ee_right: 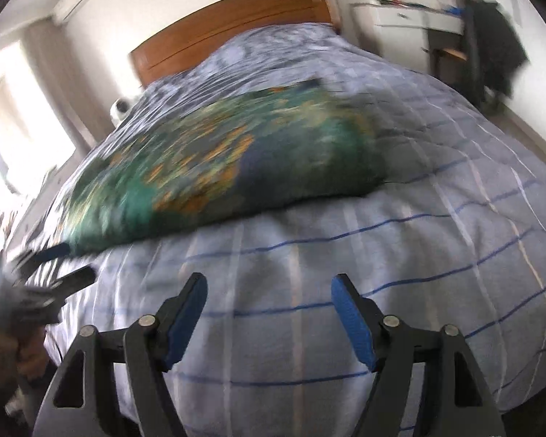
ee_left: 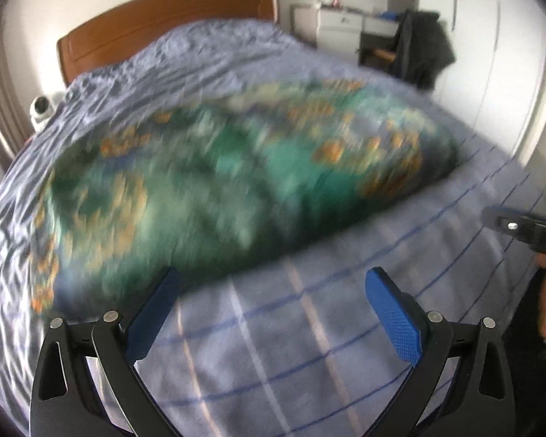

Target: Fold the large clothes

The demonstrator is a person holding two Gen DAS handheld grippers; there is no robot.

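A large green garment with orange and pale patches (ee_left: pixel 214 182) lies spread across the bed, blurred in both views (ee_right: pixel 236 160). My left gripper (ee_left: pixel 273 280) is open over the checked bedspread, just short of the garment's near edge, with nothing between its blue pads. My right gripper (ee_right: pixel 269 287) is open too, above bare bedspread a little way short of the garment's near edge. The right gripper's black finger shows at the right edge of the left wrist view (ee_left: pixel 520 229). The left gripper shows blurred at the left edge of the right wrist view (ee_right: pixel 51 273).
The bed has a pale blue checked bedspread (ee_left: pixel 309 346) and a brown wooden headboard (ee_left: pixel 171 18). A white round object (ee_left: pixel 42 107) sits by the bed's far left side. A white desk (ee_left: pixel 345 25) and a chair draped in dark clothing (ee_left: pixel 422 47) stand at the back right.
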